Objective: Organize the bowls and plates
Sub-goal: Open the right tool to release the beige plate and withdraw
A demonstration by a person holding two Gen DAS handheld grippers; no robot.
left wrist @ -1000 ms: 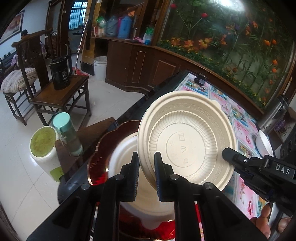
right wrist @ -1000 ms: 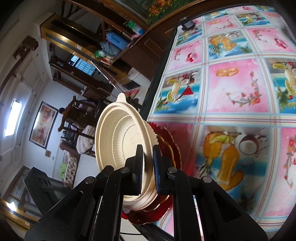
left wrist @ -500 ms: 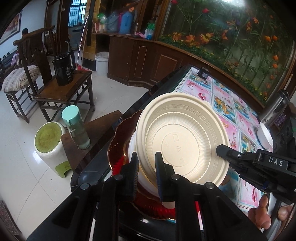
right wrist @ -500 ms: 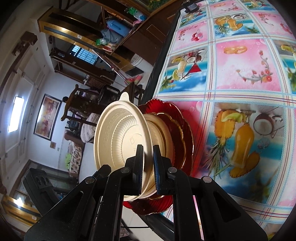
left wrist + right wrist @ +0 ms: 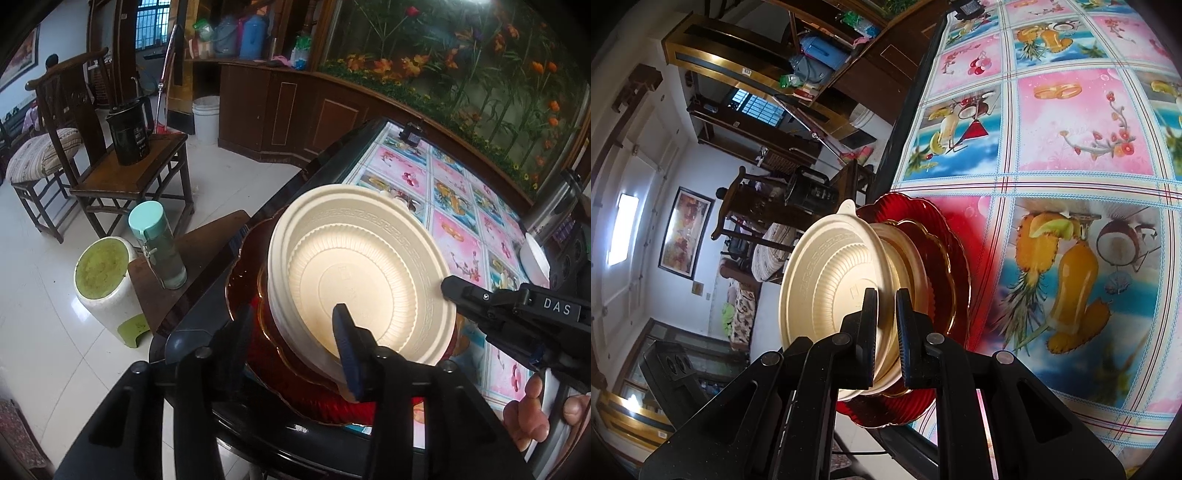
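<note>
Left gripper (image 5: pixel 295 343) fingers opening, straddling cream ribbed plastic plate (image 5: pixel 365 273) rim at 12 o'clock; right gripper (image 5: pixel 886 325) fingers pinch rim.

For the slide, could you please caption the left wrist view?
Left gripper opening around cream plate atop red dish; right gripper pinches its rim.

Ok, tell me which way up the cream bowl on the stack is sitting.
Upside down. The cream bowl shows its ribbed underside and flat embossed base, its rim down over the red plates. It sits tilted, not level.
</note>
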